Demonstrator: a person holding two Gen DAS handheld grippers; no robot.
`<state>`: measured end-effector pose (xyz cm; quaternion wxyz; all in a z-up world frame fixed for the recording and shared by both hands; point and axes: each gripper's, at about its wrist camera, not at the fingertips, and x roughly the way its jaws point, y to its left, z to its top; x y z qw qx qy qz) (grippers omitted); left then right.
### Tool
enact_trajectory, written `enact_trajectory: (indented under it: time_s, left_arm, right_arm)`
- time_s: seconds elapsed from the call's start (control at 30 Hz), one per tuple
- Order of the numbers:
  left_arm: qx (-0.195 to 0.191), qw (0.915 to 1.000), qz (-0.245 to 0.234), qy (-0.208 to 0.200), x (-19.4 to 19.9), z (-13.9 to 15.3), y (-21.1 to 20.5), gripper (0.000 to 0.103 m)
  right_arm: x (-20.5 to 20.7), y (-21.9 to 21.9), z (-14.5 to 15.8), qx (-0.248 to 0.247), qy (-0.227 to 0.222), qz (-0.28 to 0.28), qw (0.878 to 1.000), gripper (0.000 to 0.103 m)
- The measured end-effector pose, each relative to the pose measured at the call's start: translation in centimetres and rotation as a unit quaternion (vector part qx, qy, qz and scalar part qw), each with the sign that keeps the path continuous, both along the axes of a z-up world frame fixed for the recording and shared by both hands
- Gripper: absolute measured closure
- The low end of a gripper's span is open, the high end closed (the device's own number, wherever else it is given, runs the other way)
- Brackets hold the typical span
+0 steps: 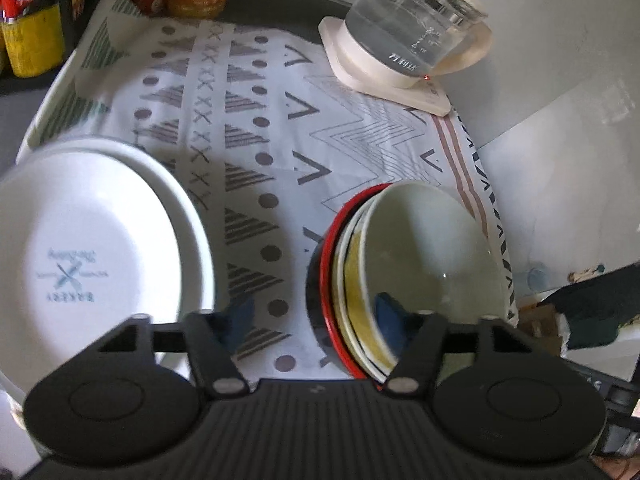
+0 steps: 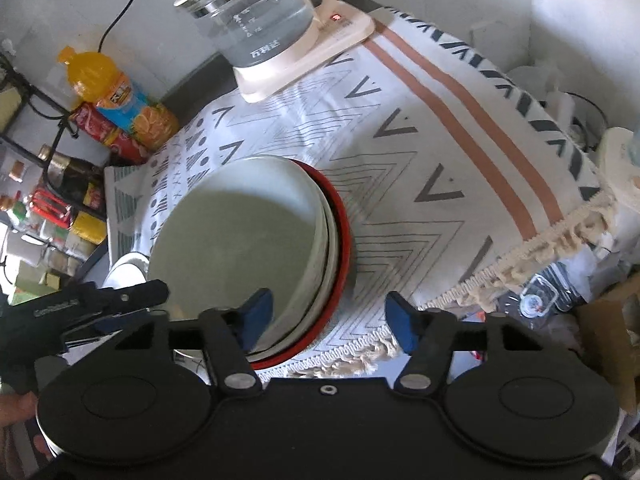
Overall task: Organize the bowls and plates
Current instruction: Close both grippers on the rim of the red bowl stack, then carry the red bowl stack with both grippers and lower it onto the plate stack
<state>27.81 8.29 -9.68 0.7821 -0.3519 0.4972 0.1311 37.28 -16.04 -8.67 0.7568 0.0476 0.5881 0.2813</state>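
A stack of white plates [image 1: 92, 248] sits on the patterned cloth at the left of the left wrist view; the top plate has a blue printed logo. A nest of bowls [image 1: 424, 264] stands to the right: a pale green bowl inside a yellow-and-white one, inside a red-rimmed black one. My left gripper [image 1: 316, 320] is open, its right finger over the bowls' near rim. The right wrist view shows the same bowls [image 2: 248, 240]. My right gripper [image 2: 328, 320] is open, its left pad [image 2: 256, 312] over the green bowl's near edge. The plates' edge [image 2: 124, 276] peeks out at left.
A glass kettle on a cream base [image 1: 404, 44] stands at the back of the cloth and also shows in the right wrist view [image 2: 276, 32]. Juice and soda bottles [image 2: 120, 108] stand at the back left. The cloth's fringed edge [image 2: 520, 264] hangs off the table on the right.
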Motion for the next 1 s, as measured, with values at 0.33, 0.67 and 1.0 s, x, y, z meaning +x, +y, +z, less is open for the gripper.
enact_trajectory:
  time_s: [0.33,0.67,1.0]
  left_arm:
    - [-0.008,0.9983,0.052,0.024,1.0,-1.6,-0.6,0.050]
    - [-0.043,0.9950,0.082,0.038,2.5,-3.3,-0.5,0.071]
    - [-0.041,0.9944,0.080,0.055,3.1,-3.4,-0.8,0.076]
  right_arm:
    - [2.8,0.7,-2.1,0.009,0.033,0.032,0.999,0.057]
    - [4.6,1.9,-3.7,0.008,0.065,0.053,0.996,0.067]
    - [4.6,2.9,-3.8,-0.019,0.060,0.087,0.994,0.071]
